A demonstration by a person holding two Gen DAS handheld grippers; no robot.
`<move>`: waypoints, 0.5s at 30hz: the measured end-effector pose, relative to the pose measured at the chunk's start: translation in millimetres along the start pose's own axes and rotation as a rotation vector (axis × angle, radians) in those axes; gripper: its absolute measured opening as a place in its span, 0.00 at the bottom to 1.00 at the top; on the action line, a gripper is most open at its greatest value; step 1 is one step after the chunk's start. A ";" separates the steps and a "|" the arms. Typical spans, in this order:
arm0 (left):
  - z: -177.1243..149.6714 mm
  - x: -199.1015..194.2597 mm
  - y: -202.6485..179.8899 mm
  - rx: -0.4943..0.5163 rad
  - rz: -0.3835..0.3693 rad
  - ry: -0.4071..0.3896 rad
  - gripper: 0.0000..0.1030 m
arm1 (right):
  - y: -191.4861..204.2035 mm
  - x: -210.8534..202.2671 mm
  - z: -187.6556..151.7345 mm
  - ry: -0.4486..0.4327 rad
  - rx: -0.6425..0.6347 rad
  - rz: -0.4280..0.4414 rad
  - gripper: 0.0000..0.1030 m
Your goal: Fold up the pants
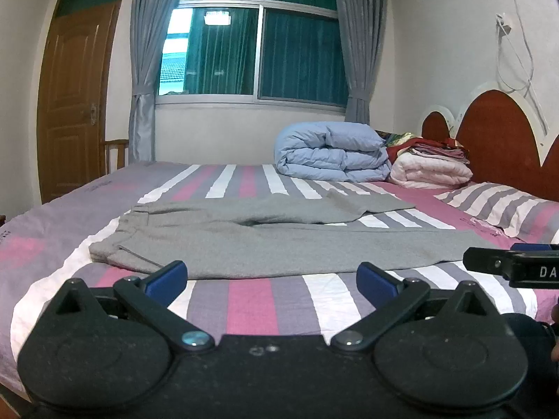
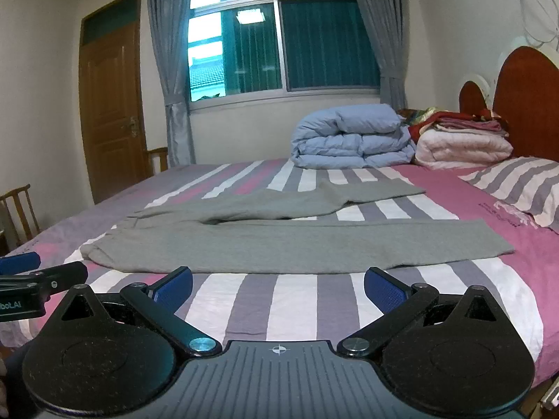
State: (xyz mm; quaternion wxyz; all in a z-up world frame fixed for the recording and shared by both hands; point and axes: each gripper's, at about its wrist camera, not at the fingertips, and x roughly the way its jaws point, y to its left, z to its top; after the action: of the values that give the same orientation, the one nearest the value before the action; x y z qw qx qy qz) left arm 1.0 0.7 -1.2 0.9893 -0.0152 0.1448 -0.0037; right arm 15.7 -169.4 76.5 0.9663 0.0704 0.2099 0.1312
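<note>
Grey pants (image 1: 265, 244) lie spread flat on the striped bed (image 1: 251, 300), waistband to the left and two legs running right; the far leg angles away from the near one. They also show in the right wrist view (image 2: 244, 244). My left gripper (image 1: 272, 279) is open and empty, just short of the near leg's edge. My right gripper (image 2: 277, 284) is open and empty, also just short of that edge. The right gripper's tip shows at the right of the left wrist view (image 1: 517, 265).
A folded blue duvet (image 1: 332, 153) and a stack of pink and red bedding (image 1: 433, 164) sit at the far side by the red headboard (image 1: 496, 139). A striped pillow (image 1: 503, 206) lies at right. A wooden door (image 1: 73, 97) and chair (image 2: 17, 209) stand left.
</note>
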 end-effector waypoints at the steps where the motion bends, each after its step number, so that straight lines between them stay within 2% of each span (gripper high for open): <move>1: 0.1 -0.2 -0.4 0.000 0.000 0.000 0.94 | -1.1 0.0 0.0 0.000 0.000 0.001 1.00; 15: 0.6 -2.3 -0.9 0.013 -0.001 -0.001 0.94 | -6.2 3.3 -1.9 0.006 -0.011 -0.011 1.00</move>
State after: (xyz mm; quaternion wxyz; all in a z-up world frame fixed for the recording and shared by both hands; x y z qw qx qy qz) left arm -1.1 -0.2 0.1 0.9895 -0.0089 0.1441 -0.0053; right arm 19.2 -174.3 72.3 0.9667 0.0634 0.2124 0.1275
